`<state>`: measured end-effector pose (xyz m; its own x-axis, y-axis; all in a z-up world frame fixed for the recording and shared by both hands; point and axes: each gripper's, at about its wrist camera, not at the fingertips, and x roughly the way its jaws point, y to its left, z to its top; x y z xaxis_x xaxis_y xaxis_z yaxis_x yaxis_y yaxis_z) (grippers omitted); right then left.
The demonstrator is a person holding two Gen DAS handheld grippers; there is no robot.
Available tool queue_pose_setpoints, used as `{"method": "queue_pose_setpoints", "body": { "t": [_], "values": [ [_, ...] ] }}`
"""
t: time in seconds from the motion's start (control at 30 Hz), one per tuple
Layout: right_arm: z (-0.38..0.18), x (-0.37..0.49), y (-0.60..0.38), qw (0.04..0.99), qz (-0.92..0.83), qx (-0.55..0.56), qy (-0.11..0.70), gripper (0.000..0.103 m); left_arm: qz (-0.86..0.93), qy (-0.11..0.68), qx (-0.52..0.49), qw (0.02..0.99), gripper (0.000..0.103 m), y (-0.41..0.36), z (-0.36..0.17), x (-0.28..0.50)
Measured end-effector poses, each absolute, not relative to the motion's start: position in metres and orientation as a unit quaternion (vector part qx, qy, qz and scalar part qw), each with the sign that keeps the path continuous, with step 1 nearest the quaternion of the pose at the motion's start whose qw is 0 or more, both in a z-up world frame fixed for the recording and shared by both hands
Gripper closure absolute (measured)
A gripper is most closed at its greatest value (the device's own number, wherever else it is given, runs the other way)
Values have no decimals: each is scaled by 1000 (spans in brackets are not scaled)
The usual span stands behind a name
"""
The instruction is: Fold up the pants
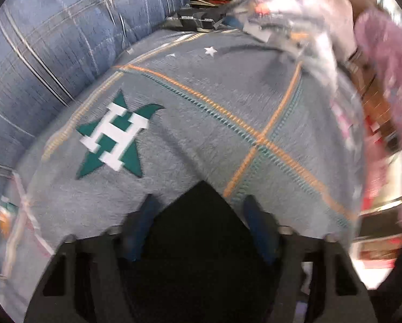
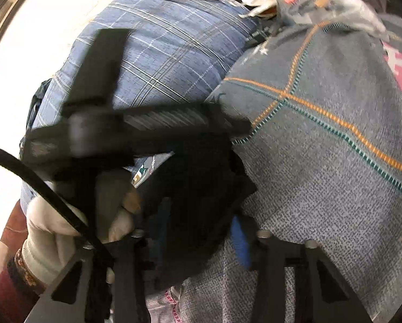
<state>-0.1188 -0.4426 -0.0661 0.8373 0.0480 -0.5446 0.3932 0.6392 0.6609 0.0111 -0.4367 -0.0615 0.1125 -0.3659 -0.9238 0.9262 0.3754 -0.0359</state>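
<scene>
Dark, near-black pants [image 1: 201, 231] bunched at the bottom centre of the left wrist view, rising in a peak between the fingers of the left gripper [image 1: 198, 202]. Blue finger pads [image 1: 144, 223] set apart on either side of that cloth, the gap between them filled by it; cannot tell whether clamped or only resting around it. Beyond, a grey bedspread [image 1: 201, 123] crossed by orange and teal stitched lines, with a green star emblem [image 1: 114, 137] carrying a white letter H just left of centre. Behind and to the left, a blue plaid pillow [image 1: 52, 53] pressed against the bedspread's edge. Top right, a blurred heap of clutter [image 1: 295, 5] and a pink patterned fabric [image 1: 389, 80] at the far right edge. Much motion blur throughout. From the right wrist view, the same pants [image 2: 195, 175] as a dark bundle lying on the bedspread beside the pillow, sitting between the fingers of the right gripper [image 2: 199, 215]; one bright blue pad touching the bundle's right side, the other finger half lost in dark cloth, so grip again impossible to judge. To the left, a white-gloved left hand [image 2: 47, 231] wrapped around the black, blurred body of the left gripper, with a black cable [image 2: 39, 185] crossing in front of the glove.
</scene>
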Motion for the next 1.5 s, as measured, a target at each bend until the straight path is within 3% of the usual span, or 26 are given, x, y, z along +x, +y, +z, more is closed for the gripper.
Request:
{"method": "queue_pose_setpoints", "body": {
  "t": [0.1, 0.2, 0.5, 0.57, 0.67, 1.0, 1.37, 1.43, 1.5],
  "values": [
    [-56, -121, -434, 878, -94, 389, 263, 78, -489, 481, 260, 680, 86, -422, -47, 16],
    [-39, -121, -418, 897, -78, 355, 252, 80, -498, 472, 214, 695, 90, -393, -21, 20],
    [32, -109, -331, 942, -20, 223, 251, 81, -496, 442, 59, 745, 90, -268, 56, 43],
    [46, -102, -306, 946, 7, 199, 256, 88, -487, 435, 31, 757, 90, -235, 68, 50],
    [57, -85, -271, 944, 50, 182, 270, 88, -464, 428, -26, 775, 90, -170, 77, 65],
    [24, -33, -140, 914, 142, 104, 366, 90, -366, 465, -217, 776, 92, 18, 4, 101],
    [-16, -1, -66, 888, 164, 25, 428, 89, -302, 496, -259, 772, 94, 68, -51, 116],
    [-16, 2, -60, 884, 173, 9, 435, 83, -284, 508, -252, 773, 91, 69, -55, 117],
    [-13, -1, -60, 883, 188, 9, 430, 73, -277, 514, -251, 772, 81, 75, -56, 115]
  ]
}}
